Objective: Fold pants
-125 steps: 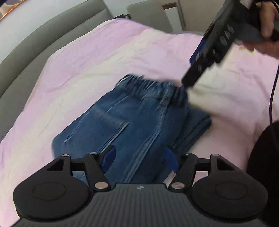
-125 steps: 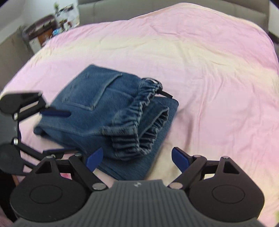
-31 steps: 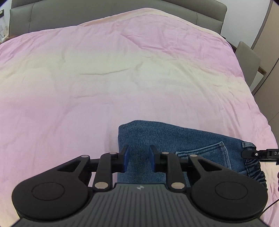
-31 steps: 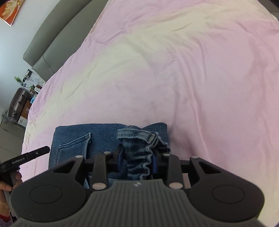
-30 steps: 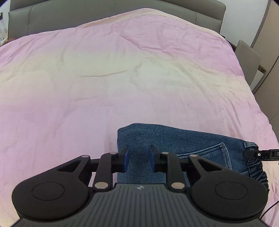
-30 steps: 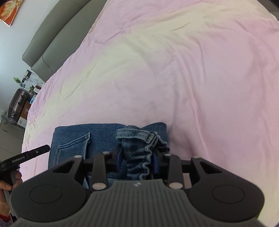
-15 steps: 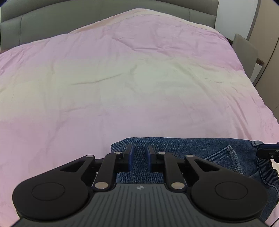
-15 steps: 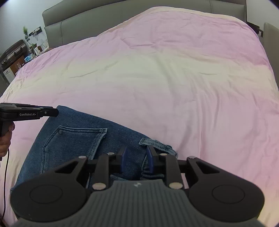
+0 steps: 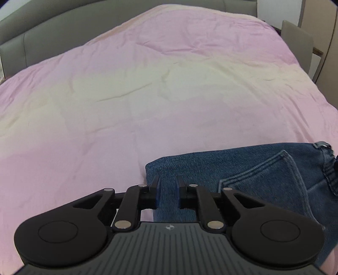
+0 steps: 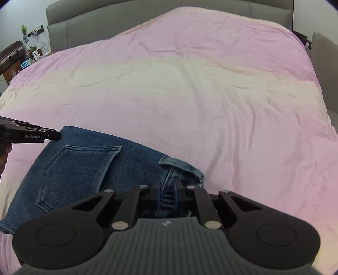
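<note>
The folded blue denim pants (image 9: pixel 243 173) lie near the front of a pink bed cover (image 9: pixel 147 95), back pocket up. My left gripper (image 9: pixel 168 182) is shut on the folded left edge of the pants. My right gripper (image 10: pixel 166 184) is shut on the waistband end of the pants (image 10: pixel 88 167), with denim bunched between its fingers. The left gripper's tip (image 10: pixel 50 135) shows in the right wrist view at the far left, at the pants' corner. The part of the pants under both grippers is hidden.
A grey padded headboard (image 10: pixel 105 19) runs along the far side of the bed. A grey chair (image 9: pixel 297 36) stands at the right of the bed. A nightstand with clutter and a plant (image 10: pixel 19 52) is at the far left.
Both grippers have shut on the pants, turned level and pulled toward the near edge of the bed. The pants now lie flatter and spread wider between them.
</note>
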`<state>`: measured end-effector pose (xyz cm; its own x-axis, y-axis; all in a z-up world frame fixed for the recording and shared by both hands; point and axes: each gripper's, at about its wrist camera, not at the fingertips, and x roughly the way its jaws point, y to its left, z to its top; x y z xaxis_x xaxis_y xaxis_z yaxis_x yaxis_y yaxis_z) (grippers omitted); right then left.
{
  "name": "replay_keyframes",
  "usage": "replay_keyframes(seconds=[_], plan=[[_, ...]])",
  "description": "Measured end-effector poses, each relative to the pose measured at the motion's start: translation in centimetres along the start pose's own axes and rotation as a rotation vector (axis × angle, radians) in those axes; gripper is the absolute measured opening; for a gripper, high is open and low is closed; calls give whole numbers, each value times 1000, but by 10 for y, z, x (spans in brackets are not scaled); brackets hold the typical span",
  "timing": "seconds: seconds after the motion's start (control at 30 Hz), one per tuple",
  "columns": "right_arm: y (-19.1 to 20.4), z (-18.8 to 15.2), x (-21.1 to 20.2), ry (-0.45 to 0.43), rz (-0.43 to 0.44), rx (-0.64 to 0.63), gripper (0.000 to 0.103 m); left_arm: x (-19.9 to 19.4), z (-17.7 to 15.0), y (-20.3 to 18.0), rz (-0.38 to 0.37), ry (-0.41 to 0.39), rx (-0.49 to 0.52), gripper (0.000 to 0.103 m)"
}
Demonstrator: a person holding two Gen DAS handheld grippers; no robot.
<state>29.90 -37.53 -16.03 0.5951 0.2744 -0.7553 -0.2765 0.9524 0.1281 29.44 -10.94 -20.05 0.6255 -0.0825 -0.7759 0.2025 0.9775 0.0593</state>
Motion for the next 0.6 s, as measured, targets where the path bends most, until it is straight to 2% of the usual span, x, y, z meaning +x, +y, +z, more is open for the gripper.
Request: replay_keyframes(seconds=[0.03,0.1,0.27,0.4,0.47,0.53,0.6], plan=[[5,-8,-12,-16,16,-13,18,-13,-9,0,-12,-7,4,15],[15,-23,-30,-24,32,-41,18,-37,-28,0,-35,-15,0,15],[31,-65,-50,-32,19,-72,18,-79,-74,-1,-74,6,-23,15],[31,-91,-42,-28,-12,-46,18,-74,-100,1,-75,65,-71,15],[23,-97,-28,10,-11,5,19,-72,-110,4,-85,77,-108,17],[15,-102,-22,12,-4,62,19,-69,-116,7,-93,103,-146,17],[14,-104,-18,6,-2,67,19,-61,-122,6,-83,126,-144,18]])
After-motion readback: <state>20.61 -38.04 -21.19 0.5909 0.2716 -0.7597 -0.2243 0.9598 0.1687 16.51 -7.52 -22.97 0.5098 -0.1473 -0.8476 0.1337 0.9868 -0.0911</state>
